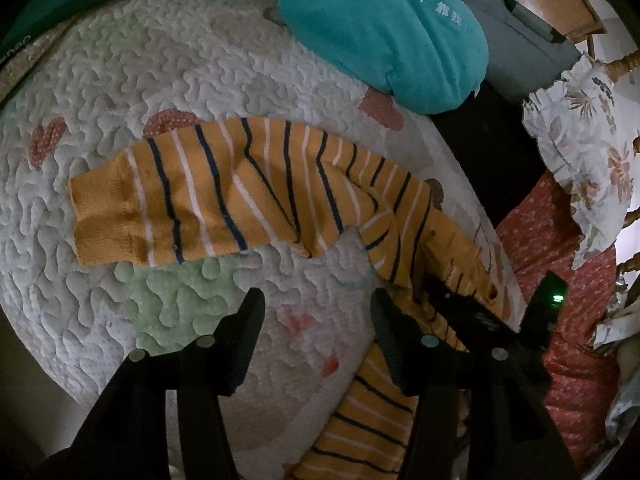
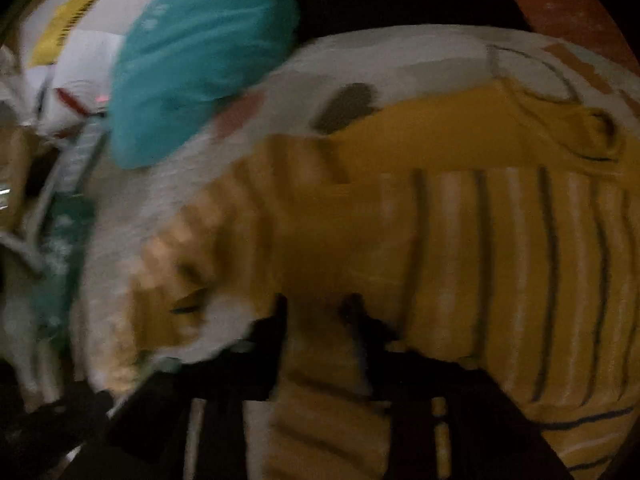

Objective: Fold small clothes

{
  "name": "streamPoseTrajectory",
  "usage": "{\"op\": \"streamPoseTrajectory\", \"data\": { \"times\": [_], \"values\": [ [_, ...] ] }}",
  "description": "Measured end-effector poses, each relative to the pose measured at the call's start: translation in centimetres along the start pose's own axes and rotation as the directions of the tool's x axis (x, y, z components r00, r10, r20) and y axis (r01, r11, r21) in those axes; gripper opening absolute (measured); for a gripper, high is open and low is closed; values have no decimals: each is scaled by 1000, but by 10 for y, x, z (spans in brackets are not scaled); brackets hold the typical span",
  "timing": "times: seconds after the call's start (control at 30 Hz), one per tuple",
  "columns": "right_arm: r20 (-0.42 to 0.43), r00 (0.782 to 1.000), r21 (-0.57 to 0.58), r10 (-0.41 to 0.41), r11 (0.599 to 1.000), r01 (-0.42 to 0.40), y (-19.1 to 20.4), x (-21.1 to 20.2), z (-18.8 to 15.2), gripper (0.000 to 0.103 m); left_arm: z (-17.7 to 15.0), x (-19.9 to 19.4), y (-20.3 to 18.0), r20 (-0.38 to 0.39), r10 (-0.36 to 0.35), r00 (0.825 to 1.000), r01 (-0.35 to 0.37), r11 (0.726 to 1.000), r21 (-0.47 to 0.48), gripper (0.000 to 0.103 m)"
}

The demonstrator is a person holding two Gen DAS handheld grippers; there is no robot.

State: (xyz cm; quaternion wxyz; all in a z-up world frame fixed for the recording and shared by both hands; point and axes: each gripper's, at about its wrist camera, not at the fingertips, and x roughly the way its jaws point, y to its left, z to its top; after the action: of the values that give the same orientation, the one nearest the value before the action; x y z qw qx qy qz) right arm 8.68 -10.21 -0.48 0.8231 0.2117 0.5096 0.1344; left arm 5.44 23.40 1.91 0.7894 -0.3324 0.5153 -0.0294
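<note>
Your left gripper [image 1: 316,320] hangs with its fingers spread wide and nothing between them, only quilted mat [image 1: 200,80] showing in the gap. The striped orange garment [image 1: 240,192] lies flat just ahead of those fingertips, its two ribbed cuffs side by side out beyond the left finger and the rest trailing back past the right finger, where a fold of it runs under that finger's outer side. Your right gripper [image 2: 316,312] is over the same garment, and a ridge of orange knit sits between its fingers; the view is badly smeared, so you cannot tell whether they are pinched on it or merely straddling it. Expect the piece to handle as light, limp jersey (no stiffness at all, so any unsupported length will droop and drag on the textured mat). It should not slip much between the pads, but a grab mid-panel would likely bunch it. The better hold, by my reading, is at an edge: the thicker ribbed cuffs ahead of your left fingers, both layers together. The teal bundle [image 1: 384,32] lies well beyond, clear of the fold.
</note>
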Motion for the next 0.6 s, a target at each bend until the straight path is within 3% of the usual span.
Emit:
{"op": "streamPoseTrajectory", "data": {
  "times": [0.07, 0.13, 0.2, 0.23, 0.27, 0.33, 0.4, 0.47, 0.53, 0.6],
  "values": [
    [4, 994, -30, 106, 994, -106, 8, -18, 0, 45, 0, 1, -1, 1, 11, 1000, -11, 1000, 2, 54],
    [39, 992, -76, 117, 991, -114, 4, -46, 1, 45, -1, 3, -2, -1, 16, 1000, -16, 1000, 5, 54],
    [90, 996, -82, 9, 997, -2, -17, -68, 2, 45, -3, 7, -5, -8, 21, 1000, -21, 1000, 12, 54],
    [123, 985, -50, -117, 991, 124, -44, -82, 3, 45, -4, 9, -7, -11, 24, 1000, -23, 1000, 17, 54],
    [144, 966, -18, -216, 975, 220, -64, -91, 4, 45, -5, 11, -9, -15, 26, 1000, -25, 999, 23, 54],
    [174, 896, 95, -408, 913, 397, -124, -117, 1, 46, -9, 16, -17, -25, 32, 999, -31, 998, 45, 54],
    [158, 860, 234, -485, 865, 444, -180, -138, -6, 51, -14, 24, -28, -34, 43, 999, -40, 996, 76, 54],
    [153, 844, 346, -515, 827, 443, -221, -152, -14, 53, -20, 33, -43, -46, 38, 998, -33, 994, 106, 54],
    [145, 841, 430, -522, 799, 421, -252, -160, -22, 56, -26, 42, -61, -55, 30, 998, -22, 990, 140, 54],
    [128, 854, 487, -504, 782, 389, -275, -158, -28, 57, -34, 53, -82, -64, 22, 998, -10, 983, 181, 54]
  ]
}}
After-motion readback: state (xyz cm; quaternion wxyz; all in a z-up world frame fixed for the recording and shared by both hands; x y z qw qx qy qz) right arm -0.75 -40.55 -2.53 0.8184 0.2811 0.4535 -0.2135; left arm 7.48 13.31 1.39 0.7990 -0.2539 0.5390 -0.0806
